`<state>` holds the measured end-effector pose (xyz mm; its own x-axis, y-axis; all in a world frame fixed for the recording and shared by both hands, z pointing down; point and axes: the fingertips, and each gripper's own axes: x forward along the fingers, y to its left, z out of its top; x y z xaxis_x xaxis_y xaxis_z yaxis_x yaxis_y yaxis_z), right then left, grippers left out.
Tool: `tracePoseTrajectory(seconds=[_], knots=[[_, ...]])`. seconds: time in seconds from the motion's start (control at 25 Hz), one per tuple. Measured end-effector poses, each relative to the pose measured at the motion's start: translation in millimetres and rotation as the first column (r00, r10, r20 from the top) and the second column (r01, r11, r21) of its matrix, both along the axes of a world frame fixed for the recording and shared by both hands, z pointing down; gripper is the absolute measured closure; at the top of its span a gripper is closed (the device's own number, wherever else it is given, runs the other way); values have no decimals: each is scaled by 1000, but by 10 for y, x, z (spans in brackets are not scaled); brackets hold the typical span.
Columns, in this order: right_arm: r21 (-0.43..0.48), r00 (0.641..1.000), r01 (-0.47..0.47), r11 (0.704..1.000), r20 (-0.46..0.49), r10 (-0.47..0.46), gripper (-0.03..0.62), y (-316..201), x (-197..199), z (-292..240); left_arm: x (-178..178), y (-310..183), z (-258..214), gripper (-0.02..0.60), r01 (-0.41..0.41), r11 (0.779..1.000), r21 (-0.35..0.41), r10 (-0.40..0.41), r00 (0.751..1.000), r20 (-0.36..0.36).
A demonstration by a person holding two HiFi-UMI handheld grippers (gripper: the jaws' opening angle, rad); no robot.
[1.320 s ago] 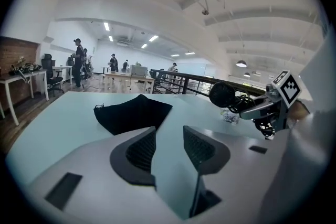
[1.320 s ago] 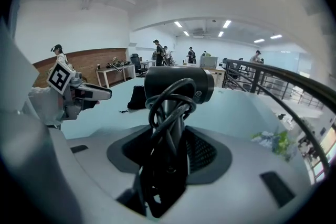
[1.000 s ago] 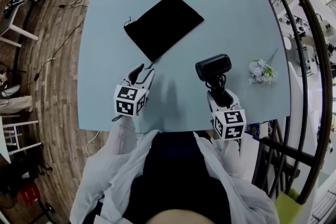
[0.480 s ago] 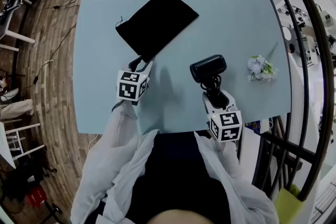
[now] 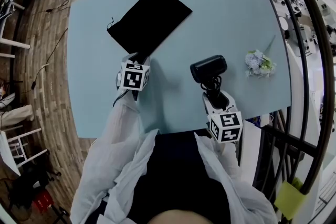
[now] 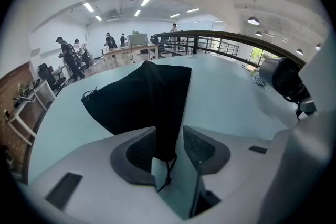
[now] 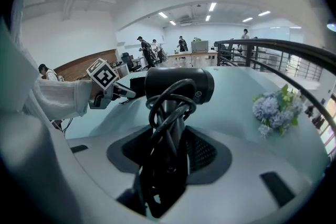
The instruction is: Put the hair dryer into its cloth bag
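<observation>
Straddling the bag's corner, with the dryer held in the other grip

Left gripper (image 6: 170, 145) points down at the pale blue table (image 5: 236, 23) with its 2 jaws apart, and the near corner of the black cloth bag (image 5: 149, 21) lies between them. The corner sits close to the pad at the view's left, and bare table shows between the cloth and the other pad, so nothing is squeezed. A thin knotted drawstring (image 6: 167, 173) trails from that corner toward the gripper body. The rest of the bag lies flat, stretching away toward the table's far left.

Right gripper (image 7: 169, 153) has its jaws closed on the handle of the black hair dryer (image 5: 208, 67), whose cord is looped around that handle. The dryer is held upright, barrel on top, well right of the bag. A small sprig of pale blue flowers (image 5: 259, 62) lies near the table's right edge
</observation>
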<state>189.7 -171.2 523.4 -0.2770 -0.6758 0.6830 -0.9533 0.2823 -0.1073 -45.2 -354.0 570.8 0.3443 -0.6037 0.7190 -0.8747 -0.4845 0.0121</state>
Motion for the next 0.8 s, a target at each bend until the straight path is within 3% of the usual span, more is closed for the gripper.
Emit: tracePoseTrajectory(seconds=[0.2,0.4,0.64,0.8], knots=[[7,999,-34,999,2,34,390,56,-4,-50,-66,-12,111,507,8,1000,-3,-8,999,52],[16,998,-66,998,2,66,390,175,-45,-71,-85,56,86,535,-2,1000,8,2,999,53],[20,995,-100,995,22,100,390,343,-152,-124,-124,370,-3,537,44,999,-3,-44,998,-44],[27,995,-96,995,-5,96,390,510,-71,-110,52,723,-9,537,52,998,-26,-54,995,-89]])
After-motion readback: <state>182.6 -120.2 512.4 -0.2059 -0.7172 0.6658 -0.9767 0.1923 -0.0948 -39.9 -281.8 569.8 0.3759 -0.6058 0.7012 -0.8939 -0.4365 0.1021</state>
